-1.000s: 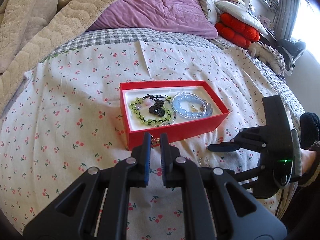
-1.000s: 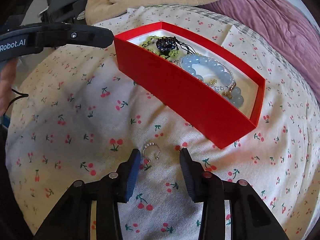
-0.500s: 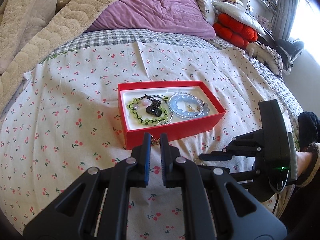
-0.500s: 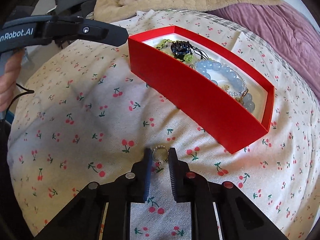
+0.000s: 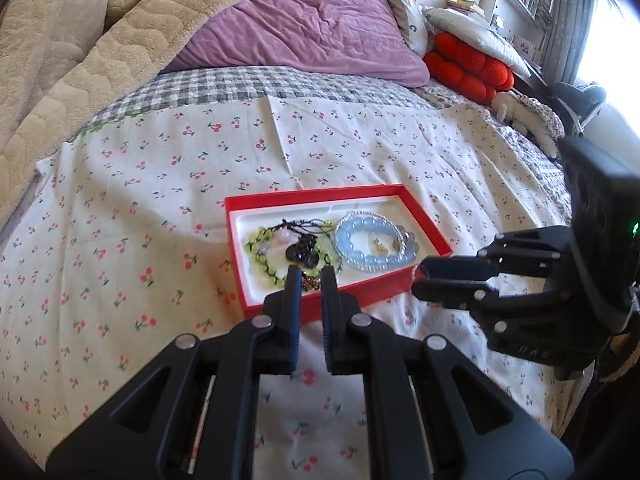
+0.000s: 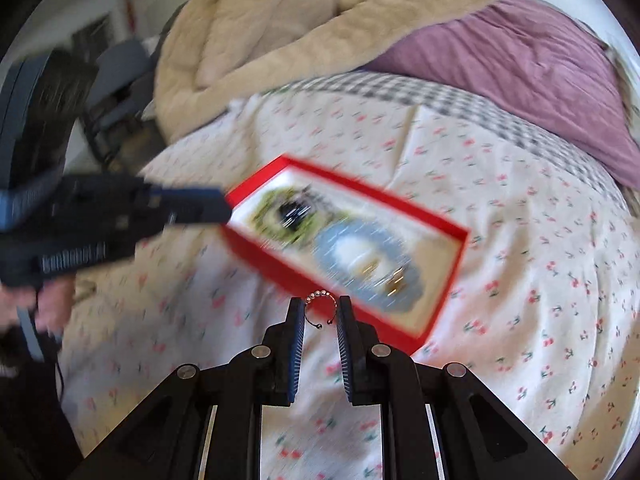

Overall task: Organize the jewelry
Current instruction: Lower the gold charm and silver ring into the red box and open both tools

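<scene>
I have the small beaded ring (image 6: 319,309) pinched between the fingers of my right gripper (image 6: 319,312), lifted off the cherry-print sheet (image 6: 520,240) and held just in front of the near wall of the red box (image 6: 448,296). The ring is an open hoop, caught at its sides by the two pads, so the jaws stand at a narrow gap set by its width.

My left gripper (image 5: 307,280) hovers over the near edge of the same box, its jaws nearly closed; something small and reddish shows between the tips (I cannot tell whether it is held there or simply lies in the box behind them).

Inside the box lie a green bead bracelet (image 5: 264,256), a dark pendant on a cord (image 5: 302,252) and a pale blue bead bracelet (image 5: 374,246).

I judge this the carry step: the ring is picked up and not yet put away. Next I need to clear the wall, come over a bare patch of white lining and loosen the jaws low, so the ring does not bounce out.

The right view is smeared, so the box contents there are only blobs of colour.
</scene>
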`<action>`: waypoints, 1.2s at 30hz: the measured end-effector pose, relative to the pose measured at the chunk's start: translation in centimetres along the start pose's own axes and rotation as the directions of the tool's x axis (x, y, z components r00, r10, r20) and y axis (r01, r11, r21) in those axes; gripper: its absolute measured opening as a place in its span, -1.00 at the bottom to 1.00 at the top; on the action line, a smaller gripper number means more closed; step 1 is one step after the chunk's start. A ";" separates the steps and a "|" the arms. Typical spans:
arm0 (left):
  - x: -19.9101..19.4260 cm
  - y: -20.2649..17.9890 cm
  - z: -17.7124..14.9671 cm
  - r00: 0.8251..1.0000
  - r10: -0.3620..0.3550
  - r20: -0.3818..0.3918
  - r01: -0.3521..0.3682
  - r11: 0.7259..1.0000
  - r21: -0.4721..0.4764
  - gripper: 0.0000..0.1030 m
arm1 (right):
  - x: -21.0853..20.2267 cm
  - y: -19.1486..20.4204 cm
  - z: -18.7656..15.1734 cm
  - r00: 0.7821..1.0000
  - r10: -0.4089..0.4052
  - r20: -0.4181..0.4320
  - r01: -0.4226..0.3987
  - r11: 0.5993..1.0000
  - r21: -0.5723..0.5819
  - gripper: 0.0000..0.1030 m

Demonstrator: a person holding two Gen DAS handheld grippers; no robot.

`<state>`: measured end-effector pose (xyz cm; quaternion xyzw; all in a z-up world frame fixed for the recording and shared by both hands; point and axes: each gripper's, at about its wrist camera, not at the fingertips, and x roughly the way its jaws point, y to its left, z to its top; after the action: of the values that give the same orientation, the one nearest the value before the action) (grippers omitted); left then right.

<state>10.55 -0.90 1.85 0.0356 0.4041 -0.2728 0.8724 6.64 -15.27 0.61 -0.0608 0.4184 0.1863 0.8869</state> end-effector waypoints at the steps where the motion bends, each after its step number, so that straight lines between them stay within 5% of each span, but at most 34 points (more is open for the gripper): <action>1: 0.5 0.1 0.3 1.000 0.001 -0.005 -0.001 1.000 -0.010 -0.80 | 0.0 -0.2 0.3 1.000 0.002 0.007 -0.002 1.000 0.016 -0.68; 11: 2.8 0.3 1.7 1.000 0.031 0.003 -0.031 0.998 -0.058 -0.76 | -0.5 -2.9 3.3 0.995 -0.016 0.094 0.000 0.985 0.171 -0.62; 15: 2.4 -0.4 2.0 0.999 0.040 0.018 -0.039 0.998 -0.054 -0.08 | -0.2 -4.8 3.4 0.998 0.039 0.057 -0.054 0.959 0.279 -0.60; 17: 2.0 -0.7 2.1 0.998 0.055 0.026 -0.054 0.998 -0.043 0.10 | -0.6 -5.3 3.3 0.997 0.053 0.060 -0.069 0.953 0.296 -0.44; 19: 1.5 -0.8 2.2 0.997 0.070 0.022 -0.069 0.997 -0.047 0.17 | -1.6 -5.8 3.1 0.996 0.040 0.081 -0.063 0.948 0.311 0.22; 23: 0.1 -0.4 1.3 0.991 0.135 -0.020 -0.137 0.983 -0.122 0.56 | -4.1 -6.1 2.3 0.993 -0.009 0.116 -0.034 0.933 0.359 0.28; 26: -0.6 -1.0 0.1 0.970 0.225 -0.096 -0.234 0.967 -0.098 0.62 | -5.8 -5.4 1.4 0.995 -0.050 0.085 0.015 0.931 0.366 0.32; 30: -2.0 -1.9 -1.2 0.945 0.283 -0.163 -0.301 0.948 -0.100 0.96 | -7.9 -3.8 -0.1 0.997 -0.074 0.017 0.061 0.920 0.386 0.72; 33: -3.6 -2.8 -2.8 0.932 0.311 -0.186 -0.334 0.937 -0.104 0.98 | -9.5 -1.9 -1.7 0.991 -0.130 -0.032 0.133 0.921 0.366 1.00; 36: -4.7 -3.9 -5.1 0.922 0.323 -0.214 -0.349 0.932 -0.098 0.98 | -10.4 -0.2 -3.4 0.983 -0.172 -0.071 0.186 0.921 0.343 1.00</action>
<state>2.64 -0.68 2.44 0.0724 0.4925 -0.0864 0.8630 -1.74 -19.29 6.34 0.0552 0.4549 0.0263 0.8884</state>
